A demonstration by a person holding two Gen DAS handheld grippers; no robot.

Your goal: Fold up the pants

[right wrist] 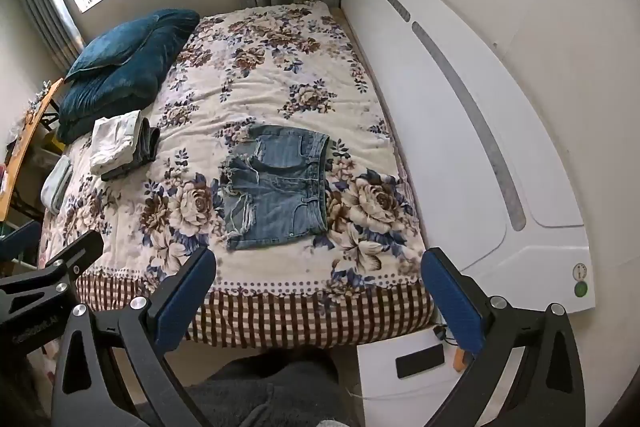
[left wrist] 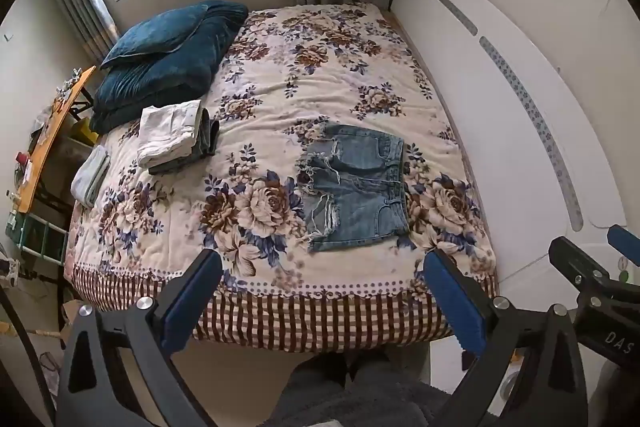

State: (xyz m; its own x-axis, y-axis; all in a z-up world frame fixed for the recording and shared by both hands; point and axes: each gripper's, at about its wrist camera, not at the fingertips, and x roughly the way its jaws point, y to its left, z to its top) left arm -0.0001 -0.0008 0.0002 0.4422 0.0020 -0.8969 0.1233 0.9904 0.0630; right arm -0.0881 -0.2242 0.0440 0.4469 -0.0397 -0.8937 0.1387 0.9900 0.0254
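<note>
A pair of frayed blue denim shorts (left wrist: 354,183) lies flat and spread out on the floral bedspread (left wrist: 280,99), waistband toward the headboard; it also shows in the right wrist view (right wrist: 276,185). My left gripper (left wrist: 322,267) is open and empty, held above the near edge of the bed, short of the shorts. My right gripper (right wrist: 318,265) is open and empty, also at the near bed edge. The right gripper's fingers show at the far right of the left wrist view (left wrist: 624,247).
A stack of folded white and grey clothes (left wrist: 176,135) and a small folded pale piece (left wrist: 90,175) lie on the bed's left. Dark blue pillow and quilt (left wrist: 168,55) sit behind them. White headboard (left wrist: 500,87) is right, a wooden desk (left wrist: 48,131) left, a white nightstand (right wrist: 404,367) near right.
</note>
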